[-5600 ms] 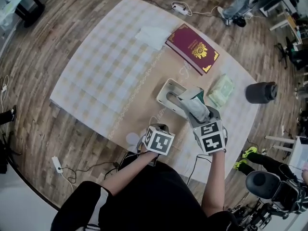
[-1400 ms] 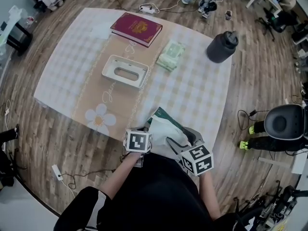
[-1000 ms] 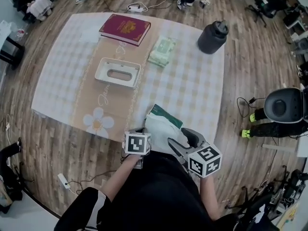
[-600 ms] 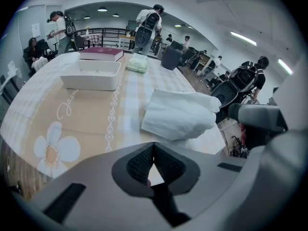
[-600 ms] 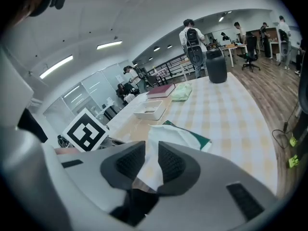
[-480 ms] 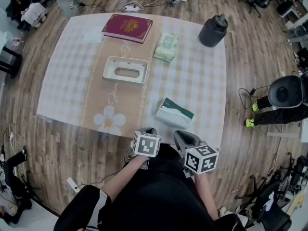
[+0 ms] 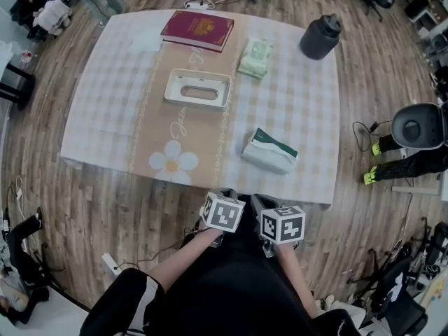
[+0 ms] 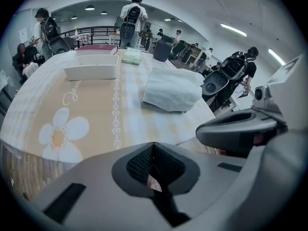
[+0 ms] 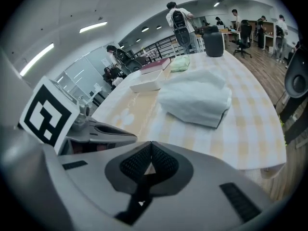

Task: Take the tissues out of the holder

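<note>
Wood-plank floor all round a table under a checked tablecloth (image 7: 105,117), seen from the head view. White holder (image 7: 197,88) at upper centre, slot up and looking emptied. Tissue pack (image 7: 269,152) loose at right of centre, well apart from the holder and near the lower edge; judged as taken out and set down within easy reach. Left gripper (image 7: 221,196) and right gripper (image 7: 263,203) side by side just off that lower edge, touching nothing. Maroon book (image 7: 197,30), green packet (image 7: 254,57) and dark jug (image 7: 320,37) ranged along the top edge, so plenty of open cloth through the middle for moving. From the left gripper view: jaws pressed together on nothing, pack ahead at centre, holder at upper left, table edge close in front. From the right gripper view: jaws just been closing and clenched with nothing between them, pack straight ahead near the right-hand edge of the table, bare cloth around it.
</note>
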A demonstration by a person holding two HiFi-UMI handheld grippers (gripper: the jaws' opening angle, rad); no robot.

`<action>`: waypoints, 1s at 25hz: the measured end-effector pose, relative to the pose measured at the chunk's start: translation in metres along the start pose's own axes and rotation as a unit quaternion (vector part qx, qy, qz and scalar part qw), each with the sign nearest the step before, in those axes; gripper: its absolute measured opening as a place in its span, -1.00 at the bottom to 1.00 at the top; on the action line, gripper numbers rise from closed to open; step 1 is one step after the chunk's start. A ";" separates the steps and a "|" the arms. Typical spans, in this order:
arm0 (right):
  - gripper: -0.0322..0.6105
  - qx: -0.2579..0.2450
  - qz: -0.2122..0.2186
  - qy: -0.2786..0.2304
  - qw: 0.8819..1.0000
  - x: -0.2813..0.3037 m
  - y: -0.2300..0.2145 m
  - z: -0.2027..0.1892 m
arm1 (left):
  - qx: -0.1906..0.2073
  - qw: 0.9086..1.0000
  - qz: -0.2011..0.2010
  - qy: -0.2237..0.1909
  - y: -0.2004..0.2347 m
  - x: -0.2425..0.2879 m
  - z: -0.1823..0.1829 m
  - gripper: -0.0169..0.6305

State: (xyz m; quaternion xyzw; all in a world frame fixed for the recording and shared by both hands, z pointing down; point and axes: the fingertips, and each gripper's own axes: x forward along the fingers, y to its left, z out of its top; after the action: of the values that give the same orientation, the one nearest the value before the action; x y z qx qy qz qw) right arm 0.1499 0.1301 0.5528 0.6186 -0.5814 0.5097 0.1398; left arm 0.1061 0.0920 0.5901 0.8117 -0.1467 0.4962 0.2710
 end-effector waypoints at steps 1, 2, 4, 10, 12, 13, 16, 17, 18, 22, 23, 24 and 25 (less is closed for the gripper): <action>-0.86 0.000 -0.006 0.009 1.000 0.002 0.001 -0.005 | 0.003 1.000 -0.001 0.002 0.000 -0.001 -0.004 -0.92; -0.86 -0.002 -0.013 0.016 1.000 0.004 0.002 -0.010 | 0.004 1.000 -0.002 0.003 -0.001 -0.002 -0.008 -0.92; -0.86 -0.005 -0.026 0.027 0.999 0.007 0.002 -0.016 | 0.006 1.000 -0.003 0.003 -0.002 -0.004 -0.013 -0.92; -0.86 -0.014 -0.059 0.032 0.998 0.014 -0.003 -0.017 | 0.009 1.000 -0.008 -0.013 0.003 -0.002 -0.011 -0.92; -0.86 -0.011 -0.064 0.031 0.997 0.011 -0.004 -0.015 | 0.015 1.000 -0.011 -0.015 0.000 -0.003 -0.007 -0.92; -0.86 -0.009 -0.068 0.030 0.997 0.008 -0.005 -0.014 | 0.018 1.000 -0.014 -0.014 -0.002 -0.003 -0.004 -0.92; -0.86 -0.008 -0.079 0.023 0.997 0.001 -0.009 -0.008 | 0.027 0.999 -0.023 -0.014 -0.010 -0.004 0.002 -0.92; -0.86 -0.008 -0.082 0.021 0.996 -0.001 -0.011 -0.007 | 0.030 0.999 -0.025 -0.014 -0.012 -0.004 0.003 -0.92; -0.86 -0.007 -0.084 0.018 0.996 -0.003 -0.013 -0.007 | 0.034 0.999 -0.026 -0.014 -0.015 -0.003 0.003 -0.92; -0.86 0.002 -0.086 0.013 0.996 -0.005 -0.018 -0.005 | 0.043 0.999 -0.029 -0.013 -0.018 -0.002 0.009 -0.92; -0.86 0.002 -0.085 0.013 0.996 -0.004 -0.018 -0.005 | 0.043 0.999 -0.030 -0.012 -0.017 -0.002 0.010 -0.92; -0.86 0.001 -0.084 0.013 0.996 -0.003 -0.019 -0.004 | 0.042 0.999 -0.030 -0.012 -0.017 -0.001 0.011 -0.92; -0.86 0.001 -0.084 0.012 0.996 -0.002 -0.018 -0.004 | 0.042 0.999 -0.031 -0.012 -0.017 -0.001 0.013 -0.92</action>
State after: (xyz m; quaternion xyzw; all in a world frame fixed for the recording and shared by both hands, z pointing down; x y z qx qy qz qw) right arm 0.1646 0.1396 0.5602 0.6589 -0.5253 0.5042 0.1888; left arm 0.1234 0.0981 0.5797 0.8325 -0.1042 0.4834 0.2499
